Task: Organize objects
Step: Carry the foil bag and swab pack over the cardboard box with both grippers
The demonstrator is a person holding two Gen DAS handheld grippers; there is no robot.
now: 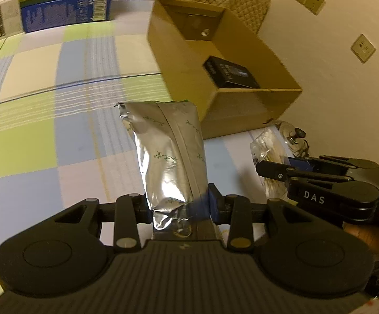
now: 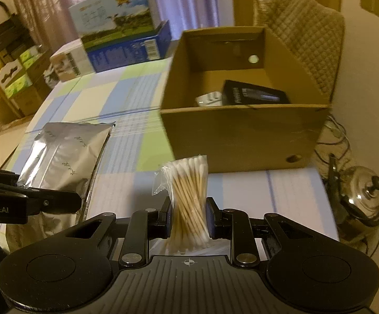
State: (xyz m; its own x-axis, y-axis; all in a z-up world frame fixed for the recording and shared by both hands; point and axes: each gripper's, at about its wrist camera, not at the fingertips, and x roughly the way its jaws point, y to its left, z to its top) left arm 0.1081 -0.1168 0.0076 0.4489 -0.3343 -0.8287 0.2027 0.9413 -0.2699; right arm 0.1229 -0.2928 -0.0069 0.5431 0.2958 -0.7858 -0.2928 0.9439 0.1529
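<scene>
Left gripper (image 1: 180, 205) clamped on lower end of foil pouch (image 1: 168, 154); pouch upright between blue pads, raised off checked tablecloth (image 1: 32, 104), top edge crumpled. Crimped bottom end sticks out below pads. In right wrist view same pouch (image 2: 63, 154) seen at left, with left gripper's black arm across its lower part.

Right gripper (image 2: 188, 218) closed on clear bag of cotton swabs (image 2: 189, 198); swabs upright, pinched mid-bundle, wooden sticks with white tips top and bottom. Loose bag flap hanging off to left. From left wrist view right gripper (image 1: 267, 168) at right edge, pointing left, swabs bag (image 1: 267, 146) in front of it, grip itself not clear from there.

Open cardboard box (image 2: 241, 136) on tablecloth, just beyond both grippers. Inside: black box (image 2: 254, 93) lying tilted against right wall, white item (image 2: 209, 99) beside it at left, too small to identify. Round hole in far wall.

Background: printed cartons (image 2: 121, 31) at far end of table, quilted chair back (image 2: 309, 31) behind box, steel kettle (image 2: 364, 193) low at right, off the table, cables near it. Bit of hand (image 1: 367, 235) under right gripper.
</scene>
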